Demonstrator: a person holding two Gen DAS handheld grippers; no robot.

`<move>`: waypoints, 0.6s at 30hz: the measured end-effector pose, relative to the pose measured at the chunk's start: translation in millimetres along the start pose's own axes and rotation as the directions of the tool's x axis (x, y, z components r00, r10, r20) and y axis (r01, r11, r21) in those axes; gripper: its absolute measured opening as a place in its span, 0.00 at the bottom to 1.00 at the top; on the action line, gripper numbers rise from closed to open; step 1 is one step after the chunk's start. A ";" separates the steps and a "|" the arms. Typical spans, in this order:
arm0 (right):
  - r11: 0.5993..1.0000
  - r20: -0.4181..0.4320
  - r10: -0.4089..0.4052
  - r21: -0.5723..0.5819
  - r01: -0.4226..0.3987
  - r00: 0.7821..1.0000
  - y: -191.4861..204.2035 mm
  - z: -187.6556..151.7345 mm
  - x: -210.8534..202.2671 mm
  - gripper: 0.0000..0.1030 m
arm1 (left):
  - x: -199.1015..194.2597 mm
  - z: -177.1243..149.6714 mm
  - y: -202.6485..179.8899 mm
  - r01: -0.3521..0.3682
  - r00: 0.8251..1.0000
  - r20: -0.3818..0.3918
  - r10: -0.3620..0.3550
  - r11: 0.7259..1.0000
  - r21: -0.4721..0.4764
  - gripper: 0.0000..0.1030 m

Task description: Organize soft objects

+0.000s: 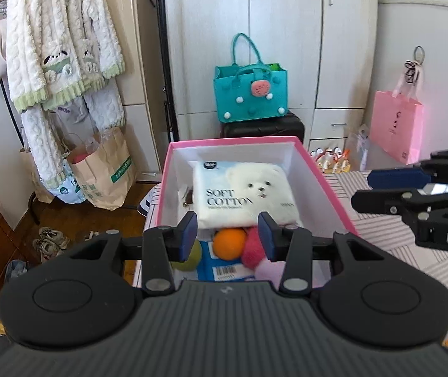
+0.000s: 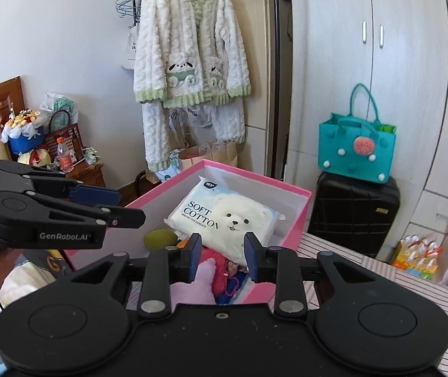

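soft cotton pack: lies flat in the pink box, frame centre, on top of the orange ball and plush items. left tool gapes, empty, just short of the pack's near edge, dead ahead. right tool likewise parted and empty; pack's long axis runs diagonally, upper left of its fingers.
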State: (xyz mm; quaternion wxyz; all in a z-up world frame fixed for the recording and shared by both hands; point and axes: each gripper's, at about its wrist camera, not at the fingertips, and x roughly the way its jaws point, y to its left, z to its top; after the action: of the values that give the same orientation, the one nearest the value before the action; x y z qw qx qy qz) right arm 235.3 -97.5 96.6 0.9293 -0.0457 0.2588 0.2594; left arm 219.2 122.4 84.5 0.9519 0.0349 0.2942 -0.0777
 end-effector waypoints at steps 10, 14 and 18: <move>0.999 0.033 -0.035 -0.029 0.035 0.999 24.0 -20.4 -52.3 0.40 | -32.1 -16.9 -23.4 0.007 1.000 -0.007 -0.007 0.999 0.033 0.45; 0.998 0.058 -0.054 -0.029 0.055 0.997 28.8 -27.7 -72.3 0.43 | -45.0 -26.5 -27.3 0.011 1.000 -0.002 -0.011 0.999 0.047 0.46; 0.997 0.081 -0.077 -0.006 0.078 0.994 28.3 -36.7 -87.6 0.43 | -60.5 -38.4 -34.5 0.015 1.000 0.024 -0.017 0.998 0.060 0.47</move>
State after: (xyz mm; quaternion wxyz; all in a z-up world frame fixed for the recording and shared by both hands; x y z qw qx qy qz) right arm 140.1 -121.4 110.5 0.9482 -0.0492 0.2179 0.2260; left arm 142.8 100.5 86.3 0.9533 0.0598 0.2805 -0.0944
